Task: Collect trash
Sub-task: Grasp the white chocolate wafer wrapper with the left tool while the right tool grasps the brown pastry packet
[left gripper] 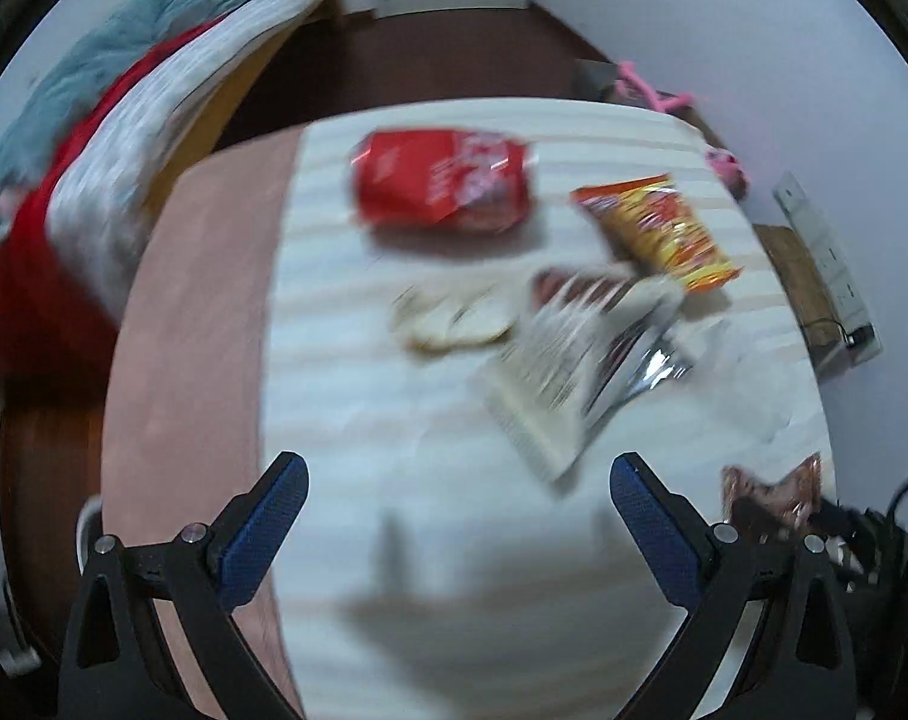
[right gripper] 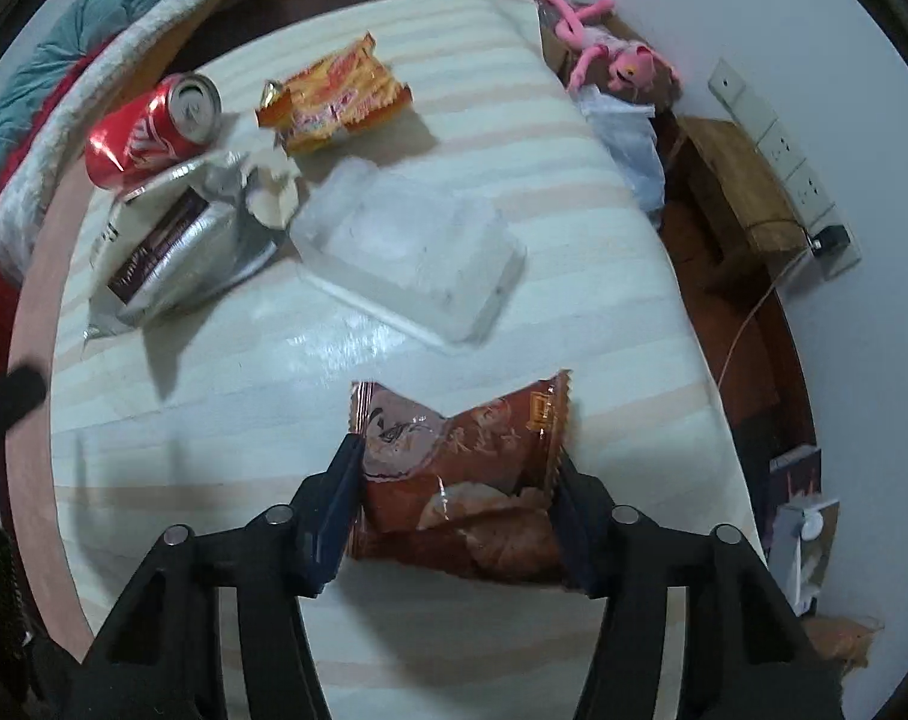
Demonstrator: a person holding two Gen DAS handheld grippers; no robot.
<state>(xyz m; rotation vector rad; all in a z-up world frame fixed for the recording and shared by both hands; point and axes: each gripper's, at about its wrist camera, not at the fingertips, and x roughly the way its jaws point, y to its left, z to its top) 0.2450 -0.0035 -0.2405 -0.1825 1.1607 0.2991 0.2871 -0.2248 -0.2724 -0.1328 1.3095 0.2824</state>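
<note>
Trash lies on a round table with a striped white cloth (right gripper: 225, 396). My right gripper (right gripper: 457, 456) is shut on a brown snack wrapper (right gripper: 460, 468), one finger at each side. A red soda can (right gripper: 147, 132), an orange snack packet (right gripper: 333, 96), a silver and brown bag (right gripper: 171, 246), crumpled paper (right gripper: 270, 192) and a clear plastic box (right gripper: 405, 252) lie beyond it. My left gripper (left gripper: 457, 474) is open and empty above the cloth, short of the silver bag (left gripper: 574, 360). The blurred left wrist view also shows the can (left gripper: 441, 180), the orange packet (left gripper: 664, 228) and the brown wrapper (left gripper: 772, 492).
A bed with grey, red and white bedding (left gripper: 93, 138) stands at the left. A pink plush toy (right gripper: 610, 54) and a plastic bag (right gripper: 628, 138) sit past the table's far right edge. A wooden stool (right gripper: 736, 186) and wall sockets (right gripper: 778, 150) are at the right.
</note>
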